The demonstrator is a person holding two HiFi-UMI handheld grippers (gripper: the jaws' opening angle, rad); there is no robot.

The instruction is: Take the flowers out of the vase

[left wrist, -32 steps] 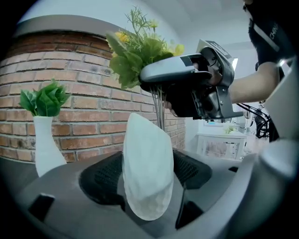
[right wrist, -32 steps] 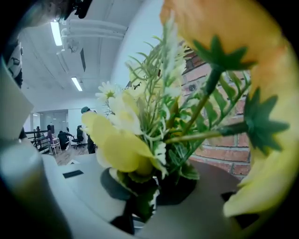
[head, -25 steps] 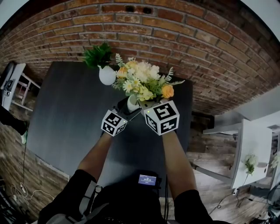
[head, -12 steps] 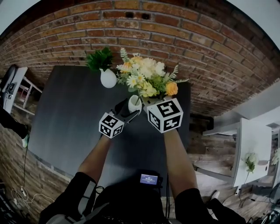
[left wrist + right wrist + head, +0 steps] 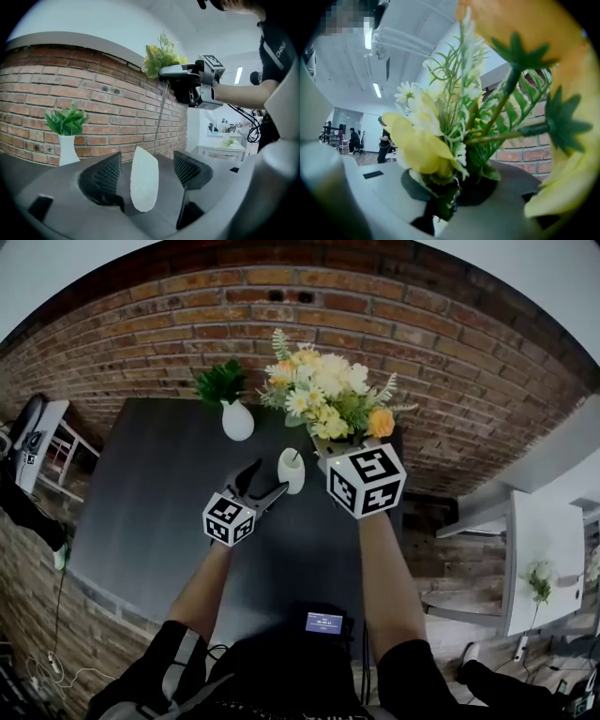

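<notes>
A bunch of yellow, white and orange flowers (image 5: 328, 395) is up above the dark table (image 5: 141, 493), with my right gripper (image 5: 342, 442) shut on its stems (image 5: 450, 192). In the left gripper view the thin stems (image 5: 160, 112) hang down from the right gripper (image 5: 164, 72), ending close to the mouth of the small white vase (image 5: 144, 185). The vase (image 5: 292, 470) stands on the table just ahead of my left gripper (image 5: 265, 479). That gripper (image 5: 145, 168) is open, its mesh pads (image 5: 105, 176) apart from the vase on both sides.
A second white vase with a green plant (image 5: 234, 413) stands at the back of the table by the brick wall (image 5: 422, 343); it is at the left in the left gripper view (image 5: 67, 140). A white shelf unit (image 5: 534, 549) stands to the right of the table.
My right gripper has lifted the flowers up and away from the vase. My left gripper has drawn back from around the vase toward the person. The vase stays on the table.
</notes>
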